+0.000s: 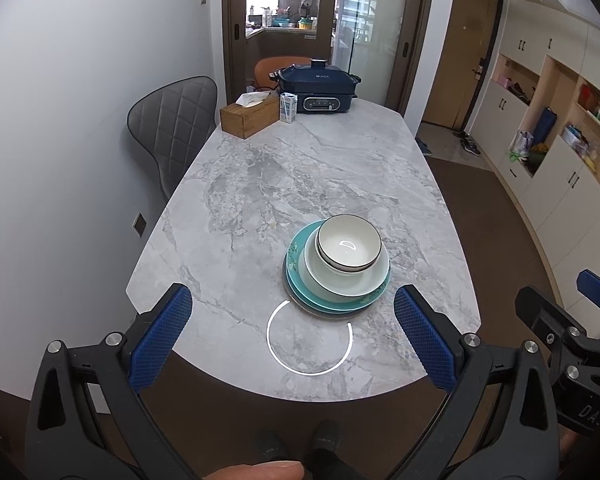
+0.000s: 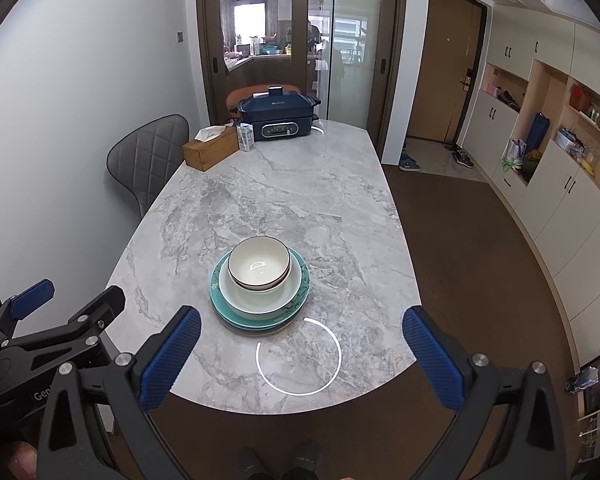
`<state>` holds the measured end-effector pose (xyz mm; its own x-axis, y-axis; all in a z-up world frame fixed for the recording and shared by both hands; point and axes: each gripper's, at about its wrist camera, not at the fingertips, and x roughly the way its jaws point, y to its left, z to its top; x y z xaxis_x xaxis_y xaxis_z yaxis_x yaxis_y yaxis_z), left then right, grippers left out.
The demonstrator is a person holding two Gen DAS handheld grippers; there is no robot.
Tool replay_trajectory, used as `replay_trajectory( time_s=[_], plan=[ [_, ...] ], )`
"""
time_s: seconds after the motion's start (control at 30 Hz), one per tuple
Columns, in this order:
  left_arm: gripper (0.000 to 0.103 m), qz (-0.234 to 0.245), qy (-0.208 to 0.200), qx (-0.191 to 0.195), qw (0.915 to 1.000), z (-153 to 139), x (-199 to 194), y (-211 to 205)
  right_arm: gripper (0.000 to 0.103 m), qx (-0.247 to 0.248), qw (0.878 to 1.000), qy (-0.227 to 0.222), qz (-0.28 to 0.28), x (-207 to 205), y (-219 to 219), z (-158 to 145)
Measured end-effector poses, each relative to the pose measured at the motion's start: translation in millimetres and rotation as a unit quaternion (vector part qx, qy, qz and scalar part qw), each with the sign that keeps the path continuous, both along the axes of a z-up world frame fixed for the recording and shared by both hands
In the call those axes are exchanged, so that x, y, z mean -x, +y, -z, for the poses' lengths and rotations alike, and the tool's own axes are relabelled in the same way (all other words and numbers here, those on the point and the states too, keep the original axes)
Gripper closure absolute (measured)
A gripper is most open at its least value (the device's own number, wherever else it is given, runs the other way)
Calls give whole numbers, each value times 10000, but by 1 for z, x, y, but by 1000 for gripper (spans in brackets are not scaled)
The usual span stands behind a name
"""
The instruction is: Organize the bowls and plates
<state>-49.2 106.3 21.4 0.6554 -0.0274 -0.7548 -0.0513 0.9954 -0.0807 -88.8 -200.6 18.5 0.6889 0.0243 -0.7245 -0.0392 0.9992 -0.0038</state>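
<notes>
Stack: a small white bowl (image 1: 349, 243) with a thin dark rim sits mouth-up in a wider pale bowl (image 1: 346, 276), which rests on a teal plate (image 1: 300, 276) with a branch pattern on its rim; more plate edges show beneath, the lowest dark.
Axis: everything is round, so there is no long axis; the stack rises upright, with the small bowl set slightly off-centre toward the far side.
Place: on the table (image 1: 260, 184), just ahead of both tools, a little right of centre for the left tool and a little left of centre for the right tool.
Left tool (image 1: 294, 336): released, its two blue textured pads wide apart and empty, hovering over the near table edge short of the stack.
Right tool (image 2: 302, 354): released as well, pads spread wide, holding nothing, beside the left one.
Materials: glossy glazed ceramic dishes; polished grey marble-veined table with rounded corners, mirroring a ring light just in front of the tools; black tool arms with metal bolts.
Far end: wooden tissue box (image 1: 249, 119), small carton (image 1: 288, 107), dark blue electric cooker (image 1: 318, 89), a grey quilted chair (image 1: 172, 128) off to the left.
</notes>
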Motion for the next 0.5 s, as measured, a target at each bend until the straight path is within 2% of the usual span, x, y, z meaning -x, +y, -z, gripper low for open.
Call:
replay_trajectory(
  time_s=[0.5],
  plan=[
    [1,-90,-8,-13,10000,1,4,-2,0,-50,10000,-13,5,-2,0,0]
  ],
)
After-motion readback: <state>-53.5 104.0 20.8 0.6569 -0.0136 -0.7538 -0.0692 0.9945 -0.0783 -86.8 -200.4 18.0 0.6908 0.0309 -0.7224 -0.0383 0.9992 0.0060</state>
